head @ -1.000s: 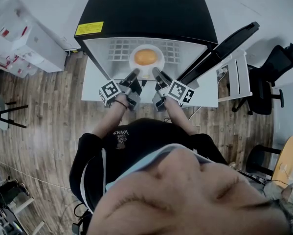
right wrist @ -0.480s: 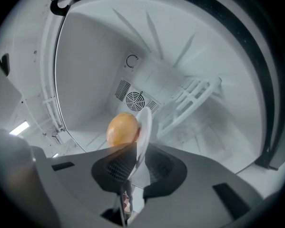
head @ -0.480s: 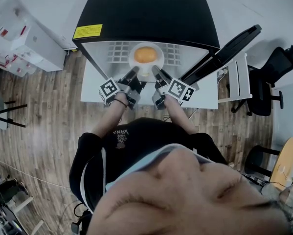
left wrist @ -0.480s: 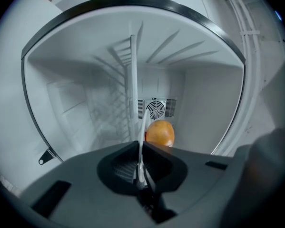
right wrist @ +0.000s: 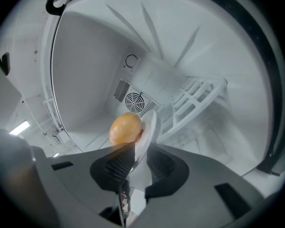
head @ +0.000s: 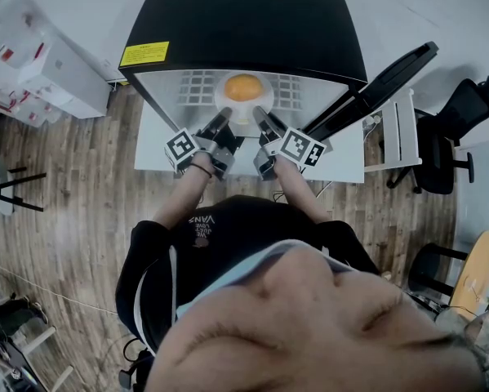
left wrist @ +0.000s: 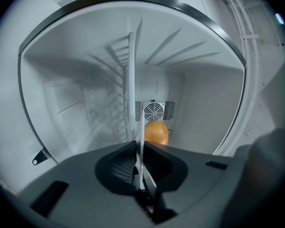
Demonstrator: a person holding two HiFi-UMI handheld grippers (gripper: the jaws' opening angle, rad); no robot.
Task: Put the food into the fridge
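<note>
Open fridge (head: 244, 23), 1 compartment: a white plate (head: 224, 106) carrying 1 orange (head: 242, 89) lies inside over the wire shelf (head: 193, 84). Left tool (head: 223, 120) clamps the plate's rim; right tool (head: 260, 118), jaws just opening, straddles the rim unclamped.

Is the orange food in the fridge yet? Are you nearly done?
Nearly. The plate with the orange food is already inside the open fridge. The left gripper grips its rim; the right gripper has just been opening its jaws around it. Left: let go, pull both out, close the door.
</note>
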